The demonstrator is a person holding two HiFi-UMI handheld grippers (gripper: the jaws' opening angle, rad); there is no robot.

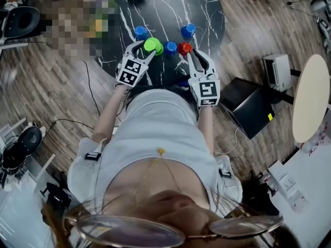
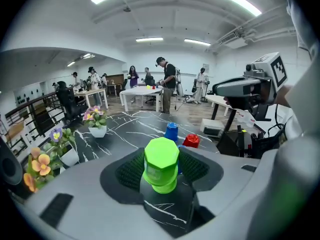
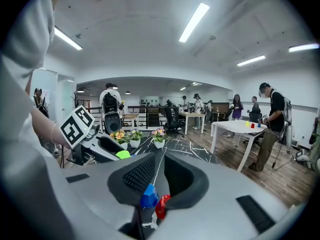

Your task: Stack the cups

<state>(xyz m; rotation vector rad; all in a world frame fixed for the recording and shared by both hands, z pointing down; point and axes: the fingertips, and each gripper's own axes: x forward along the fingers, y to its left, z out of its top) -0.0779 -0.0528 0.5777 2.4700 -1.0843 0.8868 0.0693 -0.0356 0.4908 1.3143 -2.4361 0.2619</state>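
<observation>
Your left gripper (image 1: 146, 48) pinches the green cup (image 2: 161, 163), upturned above the table (image 1: 170, 14): light, stiff, slick plastic I'd judge, so grip mid-wall; your right gripper (image 3: 156, 176) narrowly parted, seemingly empty

The gripper (image 3: 159, 171) frames blue cup (image 3: 149, 197) beside red cup (image 3: 161, 207).

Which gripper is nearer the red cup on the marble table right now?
Right. The right gripper has its tips just beside the red cup. The left gripper holds the green cup further left, with a blue cup between it and the red one.
</observation>
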